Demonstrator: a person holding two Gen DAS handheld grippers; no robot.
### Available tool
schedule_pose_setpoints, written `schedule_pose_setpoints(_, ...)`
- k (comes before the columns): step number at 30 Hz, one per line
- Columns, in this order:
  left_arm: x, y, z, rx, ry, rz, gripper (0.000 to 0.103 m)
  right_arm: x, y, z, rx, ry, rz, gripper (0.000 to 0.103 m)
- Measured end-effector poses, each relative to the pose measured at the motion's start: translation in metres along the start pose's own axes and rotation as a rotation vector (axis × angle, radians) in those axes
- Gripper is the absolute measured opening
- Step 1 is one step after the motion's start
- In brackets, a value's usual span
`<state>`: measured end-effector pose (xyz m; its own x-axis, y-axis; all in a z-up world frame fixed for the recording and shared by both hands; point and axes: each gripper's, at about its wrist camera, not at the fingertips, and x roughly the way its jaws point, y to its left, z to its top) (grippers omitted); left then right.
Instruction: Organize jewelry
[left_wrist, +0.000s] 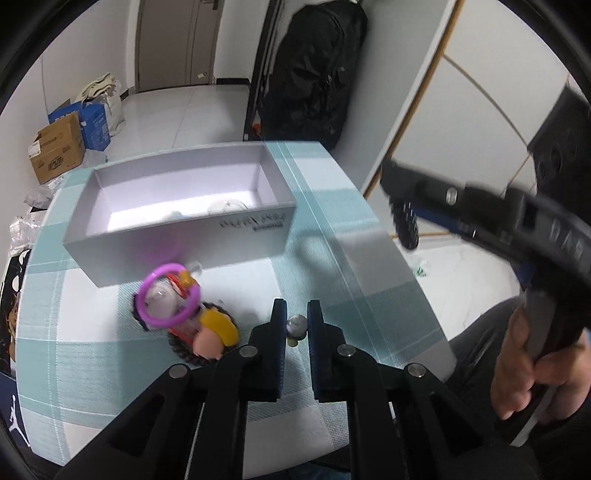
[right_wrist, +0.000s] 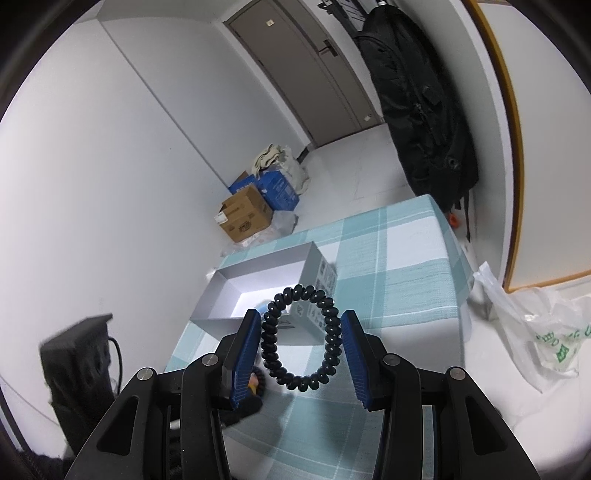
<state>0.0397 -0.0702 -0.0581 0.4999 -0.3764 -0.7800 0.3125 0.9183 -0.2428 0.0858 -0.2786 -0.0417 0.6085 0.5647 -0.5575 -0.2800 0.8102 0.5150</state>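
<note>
Figure. Both tongs loaded above the table. The left gripper (left_wrist: 296, 325) is closed on a small silvery bead-like trinket (left_wrist: 296, 325), pinched between its blue pads near the fingertips; what kind of jewelry it is cannot be told. The right gripper (right_wrist: 301, 341) holds a black spiral coil bracelet (right_wrist: 300, 338) stretched between its ribbed blue pads, the ring standing upright and facing the camera, its opening showing the table beyond.

The open pale-grey cardboard box (left_wrist: 177, 236) lies ahead of and beyond both tongs, its long axis running across the left wrist view; white pieces already rest on its floor. Judged from the two views, the left gripper is the nearer to the box's front wall, so its trinket would need only a short carry forward and over that wall; the right gripper hangs higher and further back, with the box seen through and above the bracelet.

Just left of the left gripper, in front of the box, the remaining pile (left_wrist: 184, 314) lies on the cloth: a purple plastic ring, a yellow and pink piece, a dark beaded band.

The surface is a teal-and-white checked tablecloth (left_wrist: 332, 192). Around it: white walls and floor, a grey door (right_wrist: 306, 74), a black bag (right_wrist: 417, 110) hanging, cardboard cartons (right_wrist: 245, 216) in the corner
</note>
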Motion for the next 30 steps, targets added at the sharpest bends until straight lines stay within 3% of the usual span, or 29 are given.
schedule_pose_setpoints(8,-0.012,0.028,0.021,-0.09,-0.051,-0.031,0.006,0.016,0.019,0.0,-0.049,0.035,0.035,0.043)
schedule_pose_setpoints(17,-0.019,0.07,0.053,-0.179,-0.113,-0.011,0.006,0.042,0.05,0.021,-0.135,0.074,0.083,0.043)
schedule_pose_setpoints(30,0.005,0.106,0.081,-0.209,-0.078,-0.043,0.006,0.1,0.055,0.055,-0.152,0.143,0.122,0.043)
